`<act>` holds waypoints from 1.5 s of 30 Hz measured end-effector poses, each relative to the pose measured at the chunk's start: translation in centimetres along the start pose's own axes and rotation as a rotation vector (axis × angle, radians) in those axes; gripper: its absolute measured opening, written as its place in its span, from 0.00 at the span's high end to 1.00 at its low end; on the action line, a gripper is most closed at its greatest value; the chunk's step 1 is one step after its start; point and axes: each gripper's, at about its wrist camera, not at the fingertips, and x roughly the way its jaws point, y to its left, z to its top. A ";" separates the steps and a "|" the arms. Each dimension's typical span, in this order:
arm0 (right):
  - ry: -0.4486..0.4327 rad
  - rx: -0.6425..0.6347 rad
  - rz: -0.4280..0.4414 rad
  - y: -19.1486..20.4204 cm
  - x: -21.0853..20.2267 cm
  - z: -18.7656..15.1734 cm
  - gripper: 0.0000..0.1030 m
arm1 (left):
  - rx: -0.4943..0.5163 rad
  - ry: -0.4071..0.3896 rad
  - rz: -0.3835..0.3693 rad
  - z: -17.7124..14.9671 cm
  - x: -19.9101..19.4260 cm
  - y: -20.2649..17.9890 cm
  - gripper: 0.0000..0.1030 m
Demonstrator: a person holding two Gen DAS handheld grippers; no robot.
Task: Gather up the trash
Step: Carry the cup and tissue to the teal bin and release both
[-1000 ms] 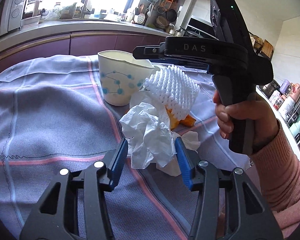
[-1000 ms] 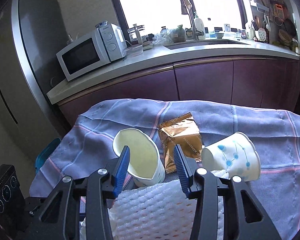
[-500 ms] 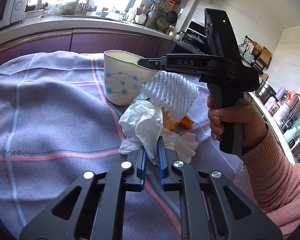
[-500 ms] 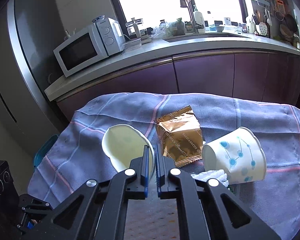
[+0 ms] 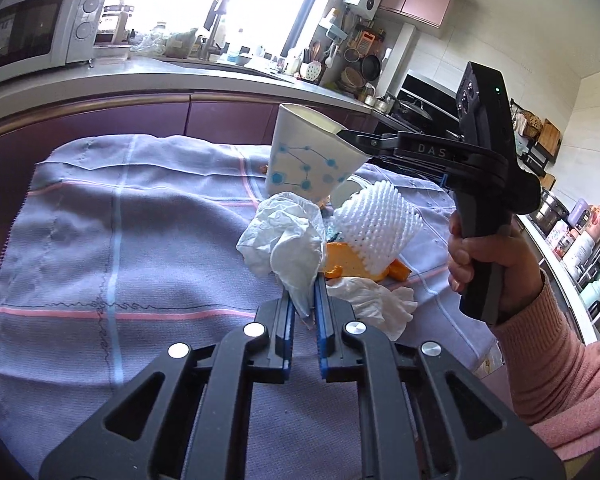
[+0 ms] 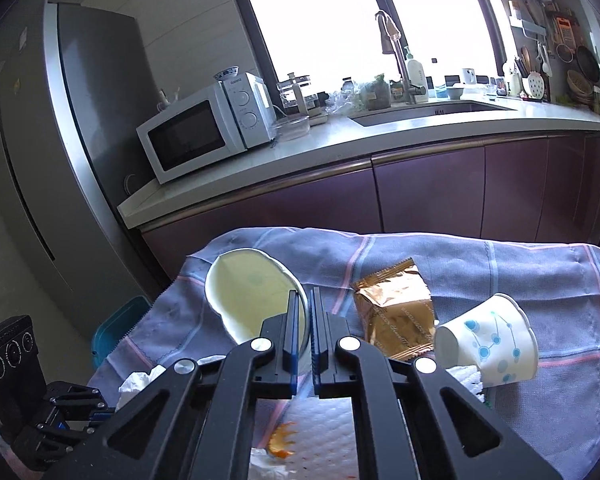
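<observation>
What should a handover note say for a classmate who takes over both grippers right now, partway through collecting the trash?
Left gripper: shut on the crumpled tissue, lifting it.
Right gripper: shut on the rim of a paper cup, raised off the cloth.
On the cloth: a second cup lying on its side, a gold wrapper, a foam net, orange peel, another tissue.
Done: two pieces gripped.
Left: drop both in a bin, not seen here, then collect the rest.
</observation>
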 end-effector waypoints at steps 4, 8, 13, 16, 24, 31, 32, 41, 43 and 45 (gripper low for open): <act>-0.010 -0.024 0.062 2.3 -0.1 0.2 0.96 | -0.013 -0.029 0.050 0.0 -2.6 1.7 0.91; -0.001 -0.051 0.128 5.0 0.5 0.0 0.96 | -0.029 -0.066 0.106 -0.1 -5.7 3.4 0.91; 0.023 -0.085 0.215 8.6 2.1 -0.2 0.96 | -0.062 -0.112 0.192 -0.4 -9.9 6.1 0.91; 0.046 -0.105 0.264 10.9 3.4 -0.3 0.96 | -0.092 -0.141 0.238 -0.6 -12.1 7.7 0.91; 0.085 -0.183 0.370 17.7 6.8 0.0 0.96 | -0.157 -0.194 0.385 -1.5 -17.4 12.5 0.91; 0.127 -0.245 0.418 23.4 10.9 -0.2 0.96 | -0.241 -0.190 0.509 -2.9 -20.4 18.2 0.91; 0.133 -0.254 0.417 24.1 11.5 -0.3 0.96 | -0.252 -0.187 0.518 -3.2 -20.5 18.9 0.91; 0.228 -0.320 0.396 28.8 17.2 -1.6 0.96 | -0.334 -0.126 0.574 -5.4 -20.3 25.1 0.90; 0.246 -0.332 0.386 29.2 18.2 -1.9 0.96 | -0.350 -0.109 0.579 -5.6 -20.0 26.3 0.90; 0.258 -0.352 0.368 29.7 19.0 -2.2 0.96 | -0.360 -0.094 0.584 -5.7 -19.4 27.0 0.90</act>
